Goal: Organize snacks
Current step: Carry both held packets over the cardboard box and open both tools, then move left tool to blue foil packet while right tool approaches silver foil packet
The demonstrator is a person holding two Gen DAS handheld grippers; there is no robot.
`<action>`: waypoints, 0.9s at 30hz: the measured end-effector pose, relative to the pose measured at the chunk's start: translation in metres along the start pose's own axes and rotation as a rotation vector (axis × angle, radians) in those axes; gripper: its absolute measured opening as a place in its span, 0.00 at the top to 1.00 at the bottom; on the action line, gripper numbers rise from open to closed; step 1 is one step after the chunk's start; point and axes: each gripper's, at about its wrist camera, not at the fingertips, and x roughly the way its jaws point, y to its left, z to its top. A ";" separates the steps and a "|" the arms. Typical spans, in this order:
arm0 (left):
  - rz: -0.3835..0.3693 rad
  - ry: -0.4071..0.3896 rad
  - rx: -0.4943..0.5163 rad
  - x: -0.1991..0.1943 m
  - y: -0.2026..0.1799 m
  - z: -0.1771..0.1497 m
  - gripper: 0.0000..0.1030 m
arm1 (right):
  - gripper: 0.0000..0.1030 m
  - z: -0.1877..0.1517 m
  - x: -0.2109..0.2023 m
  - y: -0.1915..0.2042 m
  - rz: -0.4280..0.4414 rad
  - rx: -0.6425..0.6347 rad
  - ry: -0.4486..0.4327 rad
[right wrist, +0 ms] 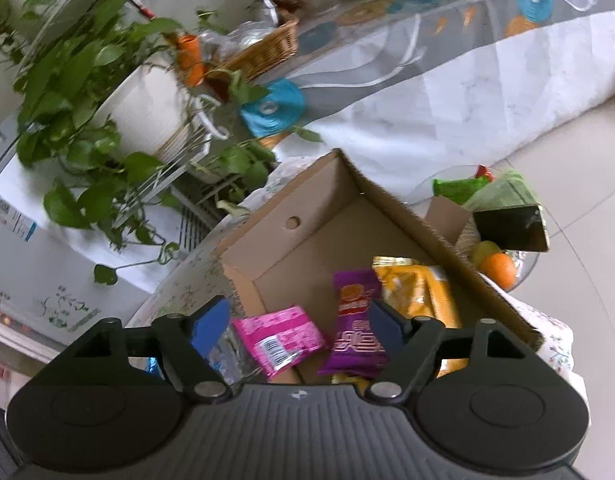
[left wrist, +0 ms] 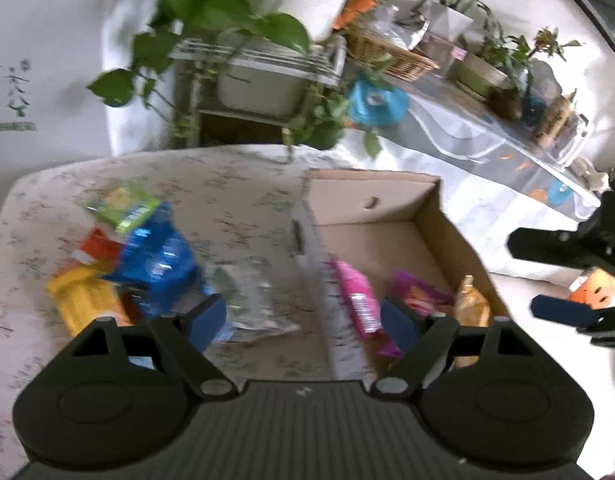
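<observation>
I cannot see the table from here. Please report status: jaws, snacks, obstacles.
Both grippers, left and right, open, empty. Three packets in cardboard box; blue bag and others remain on table. Nothing blocking.

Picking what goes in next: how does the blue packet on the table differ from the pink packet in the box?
The blue packet lies on the table in the loose pile, outside the cardboard box; the pink packet already lies inside it. The blue one looks bulkier and crumpled, the pink one slimmer and flatter. Neither is held by a tool.

Loose packets (left wrist: 147, 256) left of box (left wrist: 371, 204) with snacks (right wrist: 355, 316)
</observation>
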 end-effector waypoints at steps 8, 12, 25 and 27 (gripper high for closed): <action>0.038 0.001 -0.054 -0.013 0.049 -0.004 0.17 | 0.19 -0.006 0.008 0.020 0.017 -0.066 0.024; 0.070 0.013 -0.047 -0.015 0.070 -0.008 0.17 | 0.19 -0.010 0.014 0.028 0.031 -0.099 0.048; 0.200 0.019 -0.018 -0.009 0.121 -0.007 0.17 | 0.19 -0.026 0.039 0.067 0.070 -0.204 0.120; 0.198 0.006 -0.029 -0.008 0.126 -0.005 0.17 | 0.19 -0.029 0.046 0.074 0.079 -0.210 0.132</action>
